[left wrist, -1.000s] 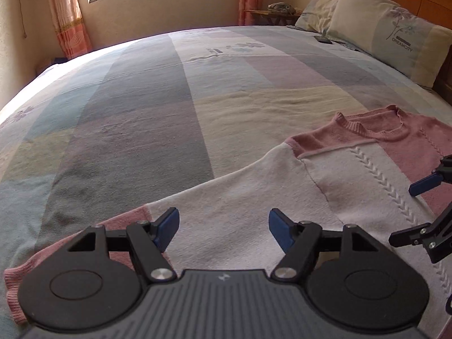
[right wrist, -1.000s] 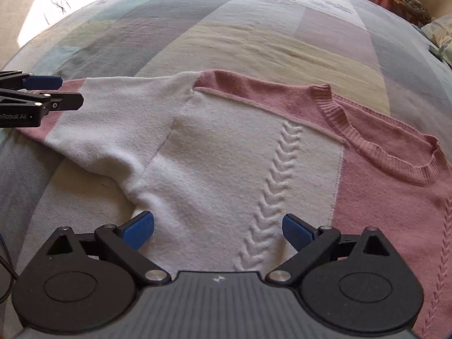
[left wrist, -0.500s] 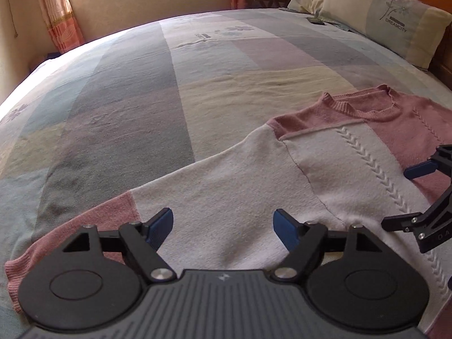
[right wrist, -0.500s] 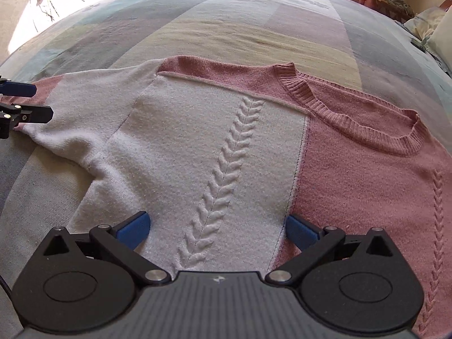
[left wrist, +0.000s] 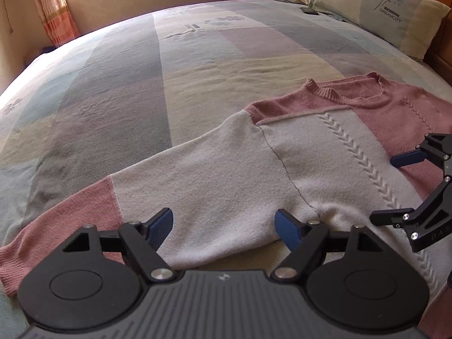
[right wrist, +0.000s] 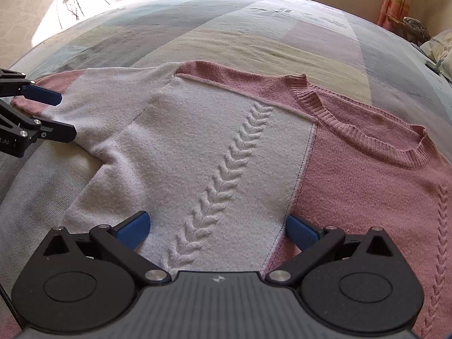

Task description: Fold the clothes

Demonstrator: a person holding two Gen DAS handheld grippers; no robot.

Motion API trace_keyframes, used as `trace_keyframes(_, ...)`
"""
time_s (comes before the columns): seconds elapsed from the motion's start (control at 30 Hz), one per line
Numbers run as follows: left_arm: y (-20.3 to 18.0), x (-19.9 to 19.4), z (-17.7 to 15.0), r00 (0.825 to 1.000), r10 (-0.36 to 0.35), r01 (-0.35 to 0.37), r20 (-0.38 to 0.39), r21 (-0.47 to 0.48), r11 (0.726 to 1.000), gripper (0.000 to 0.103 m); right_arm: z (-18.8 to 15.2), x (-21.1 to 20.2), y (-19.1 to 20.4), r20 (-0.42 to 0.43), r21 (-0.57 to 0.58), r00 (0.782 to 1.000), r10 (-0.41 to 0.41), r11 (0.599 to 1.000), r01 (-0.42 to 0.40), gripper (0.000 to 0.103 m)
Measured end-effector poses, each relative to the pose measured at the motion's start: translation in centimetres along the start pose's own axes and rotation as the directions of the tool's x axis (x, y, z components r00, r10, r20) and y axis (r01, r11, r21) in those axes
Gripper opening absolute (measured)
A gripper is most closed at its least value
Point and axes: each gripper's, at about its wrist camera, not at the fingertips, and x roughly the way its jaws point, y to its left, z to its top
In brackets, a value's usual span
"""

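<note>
A pink and white sweater (left wrist: pixel 325 152) lies spread flat on the bed (left wrist: pixel 141 70), front side up, with its collar (right wrist: pixel 358 132) toward the far side of the bed. The body has a white panel with a raised braid pattern and a pink panel beside it. One sleeve (left wrist: pixel 197 186) stretches out to the side; it is white and ends in a pink cuff (left wrist: pixel 56 226).

The left gripper (left wrist: pixel 224 227) is low over this sleeve, near the armpit seam. Its jaws are wide open and hold nothing, with the white sleeve cloth between the two blue pads. The pads seem to be just above the cloth, but I cannot tell if they touch it.

The right gripper (right wrist: pixel 216 228) is over the lower body of the sweater. Its jaws are also wide open and empty, one pad on the white panel and the other at the seam with the pink panel.

A pillow (left wrist: pixel 375 8) leans at the head of the bed, well apart from the sweater.
</note>
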Motion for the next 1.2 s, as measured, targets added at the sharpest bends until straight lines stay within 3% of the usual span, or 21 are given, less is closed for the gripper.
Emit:
trace_keyframes(0.1,1.3,2.6,-0.4,0.994,0.086,-0.089,-0.069,-0.049,0.995,0.082,0.0,0.0,0.1,0.001,0.000,1.000,-0.005,1.000,0.005,0.103)
trace_keyframes(0.13,1.9,2.8,-1.0,0.995,0.080,-0.084,-0.056,-0.073,0.994,0.085,0.1,0.0,0.1,-0.003,-0.001,1.000,-0.004,1.000,0.004,0.103)
trace_keyframes(0.3,3.2,1.1,-1.0,0.987,0.142,-0.149,-0.074,-0.098,0.984,0.083,0.5,-0.4,0.2,-0.028,-0.023,0.999,0.018,1.000,-0.018,0.103)
trace_keyframes(0.4,3.2,0.1,0.1,0.990,0.134,-0.137,-0.036,-0.088,0.987,0.083,0.9,-1.1,0.8,-0.034,-0.040,0.998,0.050,0.998,-0.052,0.103)
trace_keyframes(0.47,3.6,0.6,0.2,0.991,0.124,-0.129,-0.048,-0.117,0.985,0.083,1.0,-1.8,2.6,0.009,-0.088,0.995,0.104,0.991,-0.102,0.103)
trace_keyframes(0.63,4.7,2.1,0.1,0.990,0.101,-0.119,-0.096,-0.205,0.971,0.088,0.6,-0.6,9.2,-0.014,-0.247,0.962,0.272,0.931,-0.267,0.103)
trace_keyframes(0.77,5.3,1.9,0.4,0.989,0.116,-0.137,-0.096,-0.242,0.961,0.085,0.6,-0.2,11.9,-0.023,-0.417,0.968,0.250,0.878,-0.236,0.103)
trace_keyframes(0.8,5.4,1.3,0.7,0.988,0.132,-0.149,-0.084,-0.240,0.959,0.086,0.6,-0.5,11.6,-0.009,-0.433,0.970,0.243,0.873,-0.223,0.103)
trace_keyframes(0.87,5.7,0.8,0.8,0.990,0.124,-0.137,-0.070,-0.247,0.959,0.087,0.6,-1.2,9.4,0.013,-0.384,0.977,0.214,0.903,-0.192,0.103)
trace_keyframes(0.97,6.3,1.7,-0.6,0.979,0.135,-0.168,-0.152,-0.229,0.959,0.089,0.3,-2.1,5.7,0.023,-0.295,0.988,0.154,0.945,-0.141,0.103)
trace_keyframes(1.13,8.4,-0.9,-3.4,0.979,0.154,-0.192,-0.136,-0.332,0.924,0.089,-1.7,-2.3,-0.4,-0.043,-0.185,0.997,0.060,0.980,-0.066,0.103)
trace_keyframes(1.2,9.3,-1.1,-3.3,0.976,0.171,-0.208,-0.135,-0.350,0.913,0.088,-2.2,-2.3,-2.1,-0.050,-0.102,0.996,0.074,0.992,-0.079,0.103)
